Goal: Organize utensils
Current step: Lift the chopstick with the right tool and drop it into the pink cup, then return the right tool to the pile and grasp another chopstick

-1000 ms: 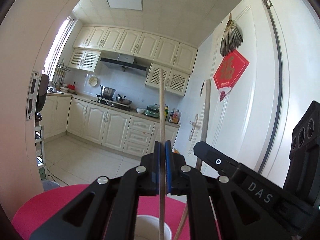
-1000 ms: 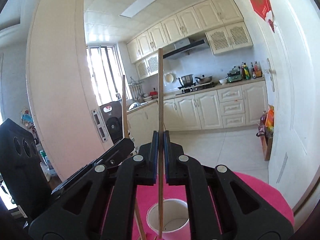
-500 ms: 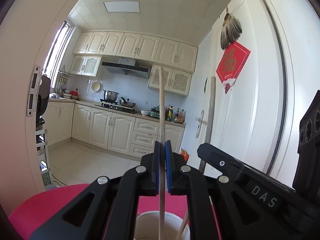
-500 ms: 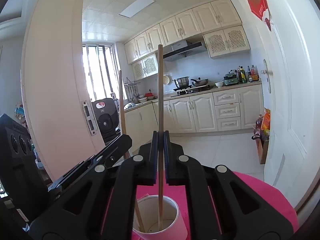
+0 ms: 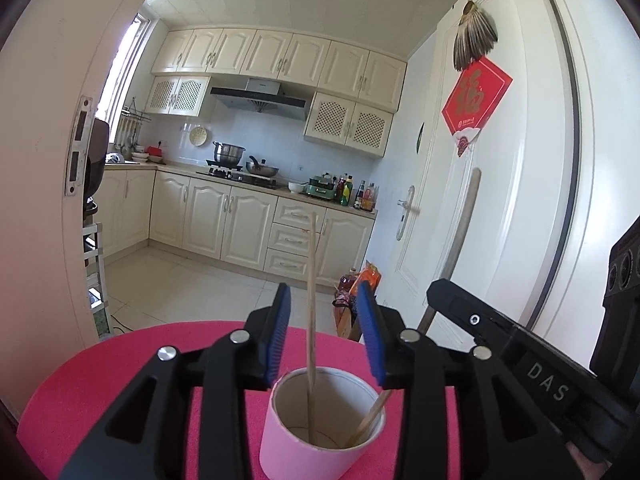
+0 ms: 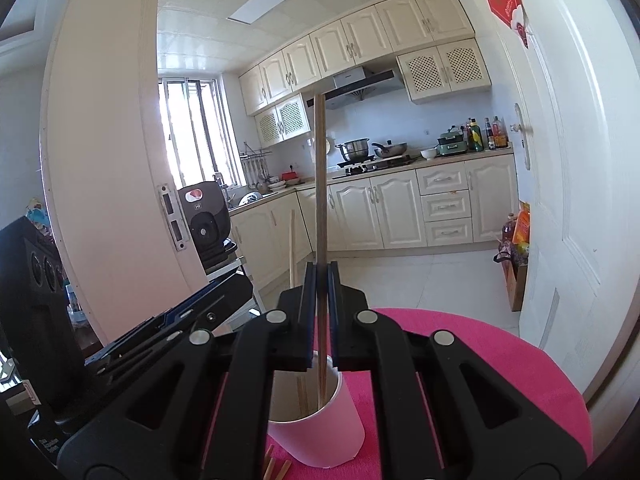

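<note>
Over the pink cup (image 5: 320,424), the left gripper (image 5: 323,332) stands wide around a freed upright chopstick (image 5: 310,320) resting inside, while the right gripper (image 6: 321,314) pinches its own chopstick (image 6: 320,200) vertically, tip already within the rim, directly below.

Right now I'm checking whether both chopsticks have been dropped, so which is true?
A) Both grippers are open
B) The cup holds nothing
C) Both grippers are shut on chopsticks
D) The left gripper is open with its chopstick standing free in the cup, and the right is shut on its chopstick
D: the left gripper has its blue pads spread apart around a chopstick standing in the pink cup, while the right gripper clamps its chopstick.
</note>
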`<action>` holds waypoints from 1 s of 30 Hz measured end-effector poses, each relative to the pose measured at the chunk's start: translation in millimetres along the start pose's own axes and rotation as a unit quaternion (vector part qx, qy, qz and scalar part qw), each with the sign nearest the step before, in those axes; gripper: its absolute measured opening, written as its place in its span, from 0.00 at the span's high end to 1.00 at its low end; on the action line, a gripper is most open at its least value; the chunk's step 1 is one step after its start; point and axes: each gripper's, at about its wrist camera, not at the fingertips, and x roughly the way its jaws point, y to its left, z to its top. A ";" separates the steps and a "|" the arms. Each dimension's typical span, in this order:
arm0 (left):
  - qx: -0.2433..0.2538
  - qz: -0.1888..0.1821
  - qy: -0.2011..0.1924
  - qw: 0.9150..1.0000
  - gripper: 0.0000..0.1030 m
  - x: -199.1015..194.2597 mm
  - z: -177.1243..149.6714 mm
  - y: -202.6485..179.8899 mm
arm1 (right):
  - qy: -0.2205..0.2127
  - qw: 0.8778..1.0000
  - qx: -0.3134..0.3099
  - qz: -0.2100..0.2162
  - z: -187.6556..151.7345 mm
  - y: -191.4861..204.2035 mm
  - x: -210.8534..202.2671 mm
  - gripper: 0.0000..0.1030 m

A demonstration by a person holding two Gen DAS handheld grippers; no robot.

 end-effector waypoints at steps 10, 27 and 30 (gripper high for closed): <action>0.015 0.014 0.030 0.999 0.44 -24.7 2.3 1.6 | 0.007 1.000 0.009 -0.025 -2.1 -0.7 -13.9 0.73; -0.010 0.021 0.232 0.972 0.36 -69.9 -29.7 33.8 | 0.110 0.993 0.000 -0.037 -24.2 10.5 -52.1 0.56; -0.010 0.032 0.280 0.959 0.36 -70.2 -48.0 40.6 | 0.168 0.985 -0.001 -0.037 -41.4 15.2 -46.3 0.56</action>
